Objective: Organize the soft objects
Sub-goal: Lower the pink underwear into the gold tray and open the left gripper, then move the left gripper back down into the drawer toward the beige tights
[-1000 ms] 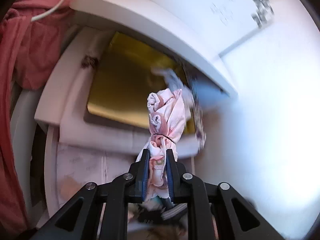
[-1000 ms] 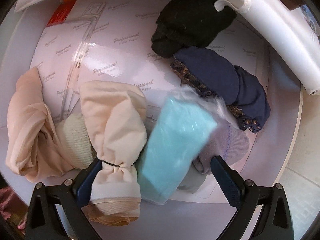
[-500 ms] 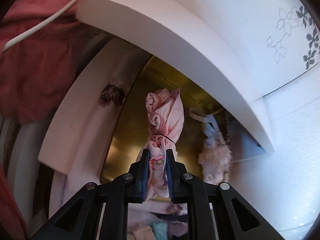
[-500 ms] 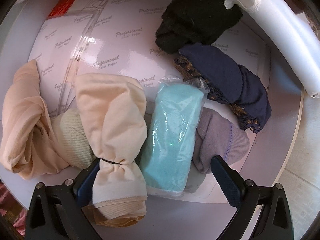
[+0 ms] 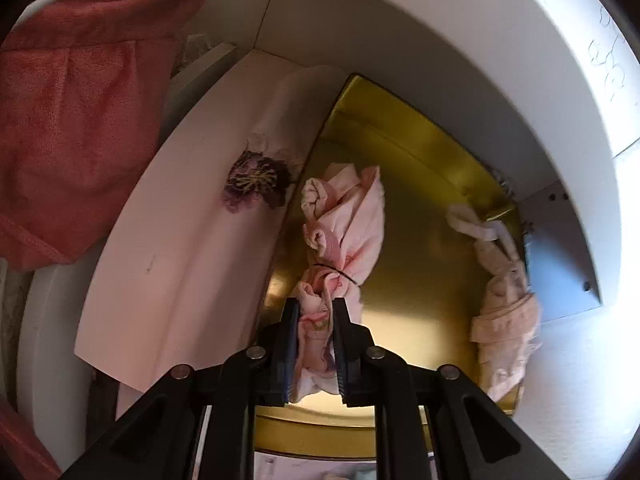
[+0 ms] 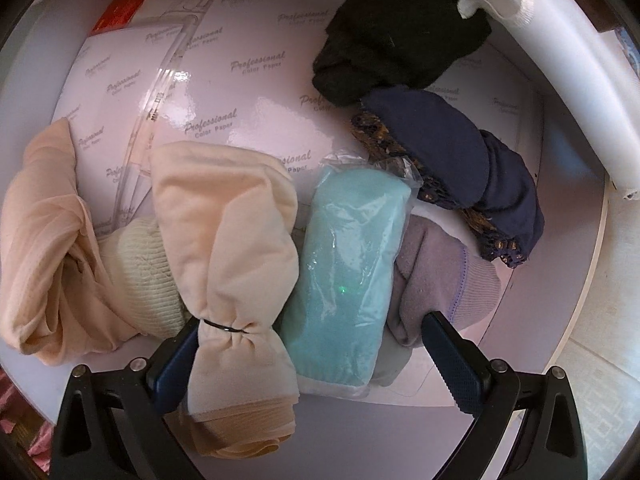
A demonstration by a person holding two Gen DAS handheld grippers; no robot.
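L gripper (image 5: pixel 316 320): jaws pinched tight on the lower end of a pink cloth bundle (image 5: pixel 344 232) tied w/ a thin black band; the bundle sticks out ahead of the jaws, over a gold-lined tray (image 5: pixel 420 216). Right of the jaws, well apart, a second pale pink bundle (image 5: pixel 504 320) lies at the tray's edge. Left of the jaws, a purple lace flower (image 5: pixel 256 180) sits on a white surface.

R gripper (image 6: pixel 312 344): jaws spread wide, pressing nothing. Btwn them lie a peach bundle (image 6: pixel 228 248) w/ a black band, touching the left jaw, & a bagged teal roll (image 6: pixel 348 280) beside it. A lilac cloth (image 6: pixel 440 276) is just ahead of the right jaw; navy cloth (image 6: pixel 448 148) & black cloth (image 6: pixel 400 40) farther ahead.
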